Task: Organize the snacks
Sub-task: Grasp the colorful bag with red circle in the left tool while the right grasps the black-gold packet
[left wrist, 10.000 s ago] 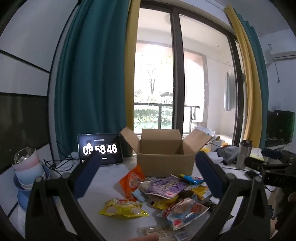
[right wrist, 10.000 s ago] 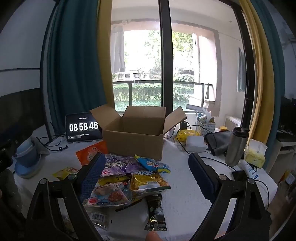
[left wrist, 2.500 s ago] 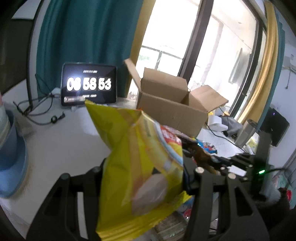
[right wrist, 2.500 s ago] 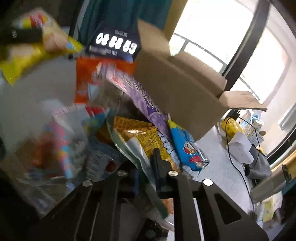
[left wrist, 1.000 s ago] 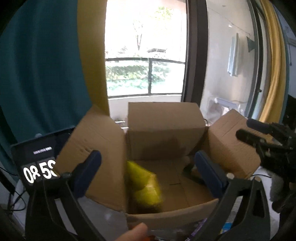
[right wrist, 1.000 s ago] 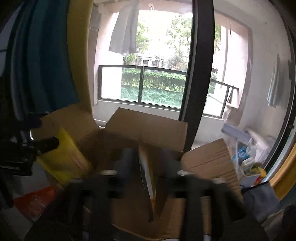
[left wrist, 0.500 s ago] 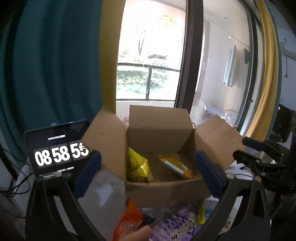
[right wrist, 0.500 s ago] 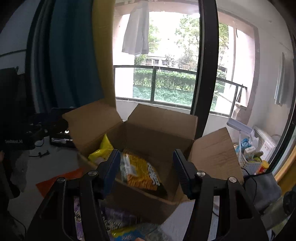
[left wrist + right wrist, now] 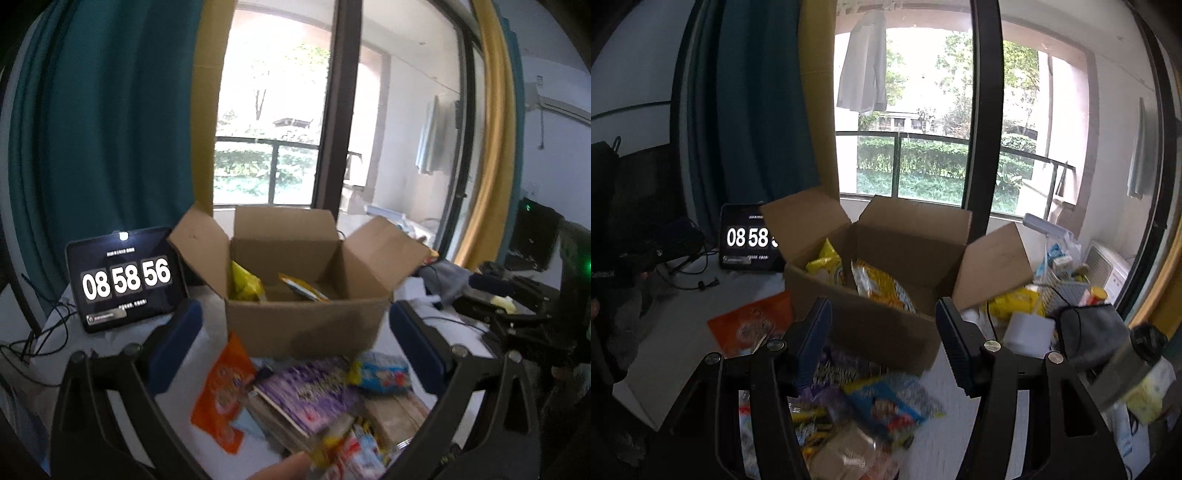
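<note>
Brown box (image 9: 303, 325) holding yellow bag (image 9: 243, 284) and yellow-orange bag (image 9: 882, 286); orange packet (image 9: 221, 398), purple packet (image 9: 306, 395), blue packet (image 9: 384, 374); teal curtain (image 9: 103, 129).

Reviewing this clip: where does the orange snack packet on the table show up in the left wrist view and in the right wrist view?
Left wrist view: the orange snack packet lies lower centre-left, in front of the cardboard box's left corner, just inside the gripper's left finger.
Right wrist view: the packet lies left of centre, left of the box, beyond the left finger.
Shared landmark: the clock tablet stands behind it, left of the box.
</note>
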`<state>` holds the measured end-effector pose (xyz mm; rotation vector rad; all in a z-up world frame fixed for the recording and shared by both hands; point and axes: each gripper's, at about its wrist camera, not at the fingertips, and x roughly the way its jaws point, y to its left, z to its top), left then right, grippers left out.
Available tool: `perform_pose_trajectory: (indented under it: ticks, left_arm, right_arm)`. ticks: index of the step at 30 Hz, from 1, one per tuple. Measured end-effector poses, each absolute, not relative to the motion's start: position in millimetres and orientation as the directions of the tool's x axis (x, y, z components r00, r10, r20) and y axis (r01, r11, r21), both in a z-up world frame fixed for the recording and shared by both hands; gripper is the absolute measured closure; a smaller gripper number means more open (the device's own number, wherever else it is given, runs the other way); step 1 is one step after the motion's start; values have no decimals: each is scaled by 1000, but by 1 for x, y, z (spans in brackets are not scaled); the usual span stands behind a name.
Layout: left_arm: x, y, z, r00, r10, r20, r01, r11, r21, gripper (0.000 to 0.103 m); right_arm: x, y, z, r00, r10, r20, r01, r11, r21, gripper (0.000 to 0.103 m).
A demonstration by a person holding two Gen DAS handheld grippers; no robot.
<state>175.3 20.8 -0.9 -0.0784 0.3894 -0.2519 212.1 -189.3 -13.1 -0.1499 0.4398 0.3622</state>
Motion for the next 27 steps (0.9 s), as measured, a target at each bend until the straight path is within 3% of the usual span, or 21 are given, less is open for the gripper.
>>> perform_pose_trajectory:
  ticks: [14,27]
  left_arm:
    - [87,-11,-58,848,-280,-450,253,960,-120,1]
    - [77,-45,-121,759,-268,-593,263,960,-97,1]
  right_arm:
    - [135,-215,-70,798,283,-532,-327,945,12,41]
    - [116,-233,-147,701,245,-670,-262,962,77,41]
